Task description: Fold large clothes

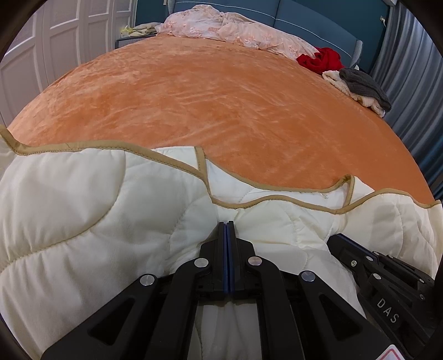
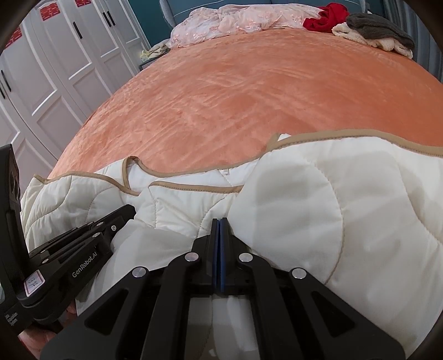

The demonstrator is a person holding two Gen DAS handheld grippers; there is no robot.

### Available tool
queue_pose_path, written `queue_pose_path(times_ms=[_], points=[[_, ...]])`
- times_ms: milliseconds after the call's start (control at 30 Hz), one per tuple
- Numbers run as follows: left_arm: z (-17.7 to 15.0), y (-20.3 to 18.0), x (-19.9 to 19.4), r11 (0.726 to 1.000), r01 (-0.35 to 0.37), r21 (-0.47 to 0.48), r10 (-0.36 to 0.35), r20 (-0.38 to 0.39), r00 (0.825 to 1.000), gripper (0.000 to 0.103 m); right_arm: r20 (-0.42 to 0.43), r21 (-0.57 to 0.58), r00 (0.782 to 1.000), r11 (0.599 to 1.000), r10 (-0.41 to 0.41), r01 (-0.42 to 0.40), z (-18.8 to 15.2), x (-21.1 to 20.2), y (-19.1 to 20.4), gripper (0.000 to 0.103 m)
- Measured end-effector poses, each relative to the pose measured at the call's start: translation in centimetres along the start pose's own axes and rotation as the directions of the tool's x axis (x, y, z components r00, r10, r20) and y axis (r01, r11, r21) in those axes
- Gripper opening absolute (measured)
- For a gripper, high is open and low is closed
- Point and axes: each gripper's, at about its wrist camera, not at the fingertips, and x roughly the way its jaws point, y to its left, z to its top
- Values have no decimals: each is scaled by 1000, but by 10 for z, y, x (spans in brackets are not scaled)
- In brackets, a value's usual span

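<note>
A cream quilted garment with tan piping [image 1: 97, 199] lies bunched at the near edge of the orange bed; it also shows in the right wrist view [image 2: 346, 193]. My left gripper [image 1: 227, 223] has its jaws pressed together, its tips against a fold of the cream fabric. My right gripper [image 2: 219, 220] has its jaws together too, pushed into the same garment. The right gripper shows at the lower right of the left wrist view [image 1: 336, 238], and the left gripper at the lower left of the right wrist view [image 2: 130, 210]. The two grippers sit close side by side.
The orange plush bedspread [image 1: 207, 97] stretches away ahead. At the far end lie a pink lacy garment [image 1: 221, 25], a red garment [image 1: 321, 59] and a grey and cream pile [image 1: 360, 85]. White wardrobe doors [image 2: 55, 69] stand on the left, a blue headboard [image 1: 304, 16] behind.
</note>
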Motion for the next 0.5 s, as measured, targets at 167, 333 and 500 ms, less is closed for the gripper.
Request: queue_pose_path(times_ms=[167, 333, 500], points=[[-1, -2, 0, 1000, -12, 5, 12, 4, 1000, 5, 4, -1, 1000, 1000, -3, 3, 0, 1, 0, 0], [1, -4, 1, 1000, -23, 12, 23, -2, 1000, 5, 4, 0, 1000, 1000, -8, 8, 1, 0, 1, 0], [10, -2, -18, 997, -73, 1, 73, -28, 997, 6, 43, 5, 996, 996, -85, 84, 7, -29, 5, 0]])
